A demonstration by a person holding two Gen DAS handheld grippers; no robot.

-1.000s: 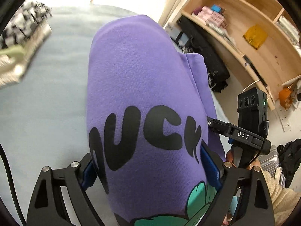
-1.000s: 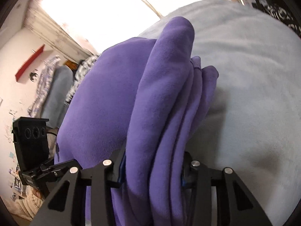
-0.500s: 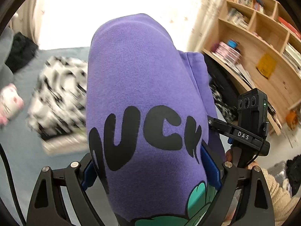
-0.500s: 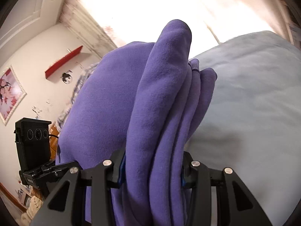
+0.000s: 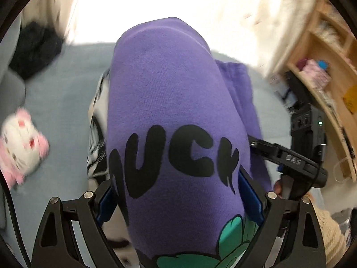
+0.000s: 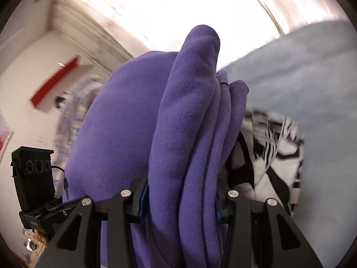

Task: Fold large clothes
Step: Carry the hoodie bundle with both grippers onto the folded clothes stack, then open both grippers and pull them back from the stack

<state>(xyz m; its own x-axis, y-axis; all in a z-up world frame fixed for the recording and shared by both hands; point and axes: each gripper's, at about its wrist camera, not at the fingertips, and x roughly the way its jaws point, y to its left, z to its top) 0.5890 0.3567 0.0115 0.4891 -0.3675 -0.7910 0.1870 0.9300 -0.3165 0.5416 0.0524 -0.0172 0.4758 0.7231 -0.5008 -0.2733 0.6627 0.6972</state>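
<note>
One purple sweatshirt (image 5: 174,116), already folded into a thick bundle, is carried off the bed (image 5: 67,102) between two grippers. The left gripper (image 5: 176,198) has its jaws clamped on the printed end, the black lettering sitting right between the blue pads. The right gripper (image 6: 180,198) holds the stacked edges of the sweatshirt (image 6: 189,134), several layers side by side between its jaws; these jaws are opening slightly, though the pads appear to touch the cloth on both sides. Gripping both ends probably keeps the folds from slumping apart in transit.

Below and beyond the jaws lies one folded black-and-white garment (image 6: 274,154), seemingly the start of a stack and a likely place to set the bundle down. Left of the left jaws sits one pink-and-white plush toy (image 5: 20,147). A wooden shelf (image 5: 323,71) stands to the right.
</note>
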